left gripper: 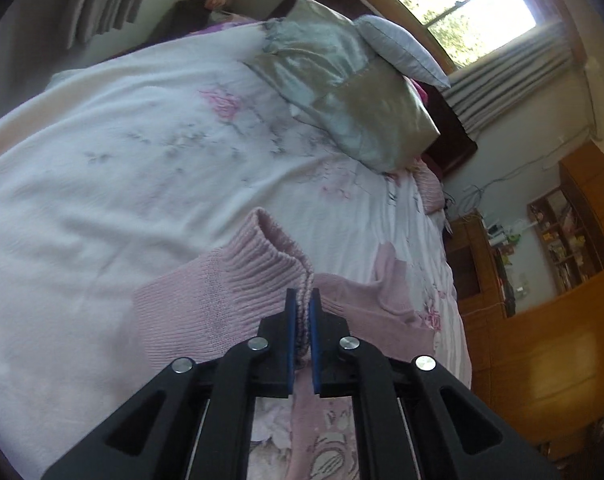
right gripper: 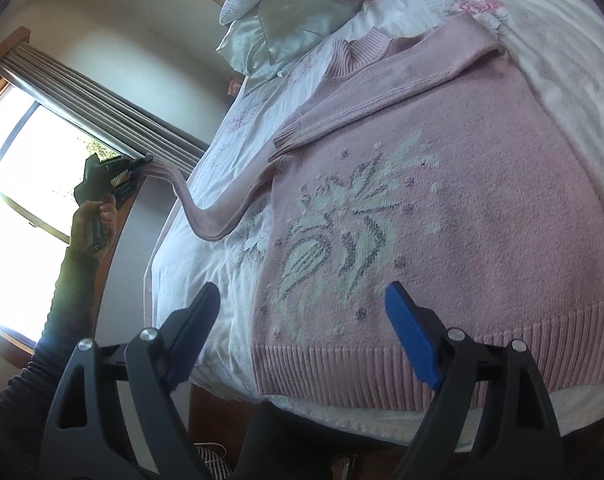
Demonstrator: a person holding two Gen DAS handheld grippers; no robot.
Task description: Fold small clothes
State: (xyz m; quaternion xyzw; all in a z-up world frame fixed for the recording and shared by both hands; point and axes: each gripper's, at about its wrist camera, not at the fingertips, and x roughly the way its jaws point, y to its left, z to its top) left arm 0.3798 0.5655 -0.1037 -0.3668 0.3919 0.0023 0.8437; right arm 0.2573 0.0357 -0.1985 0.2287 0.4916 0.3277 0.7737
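A pink knitted sweater (right gripper: 442, 208) with a pale leaf-and-flower pattern lies flat on the bed, hem toward me. One sleeve (right gripper: 382, 92) is folded across its chest. The other sleeve (right gripper: 221, 216) is lifted off the bed to the left, its ribbed cuff (left gripper: 257, 280) pinched in my left gripper (left gripper: 303, 300), which is shut on it. In the right wrist view that left gripper (right gripper: 141, 162) appears held up by a hand (right gripper: 93, 216) in front of the window. My right gripper (right gripper: 302, 304) hovers open above the sweater's hem (right gripper: 382, 372), touching nothing.
The bed (left gripper: 141, 168) has a white floral cover. Satin pillows (left gripper: 342, 92) lie at its head by a window (left gripper: 462, 4) with grey curtains. Wooden cabinets and shelves (left gripper: 562, 280) stand beside the bed. A person's dark legs (right gripper: 285, 440) are at the bed's near edge.
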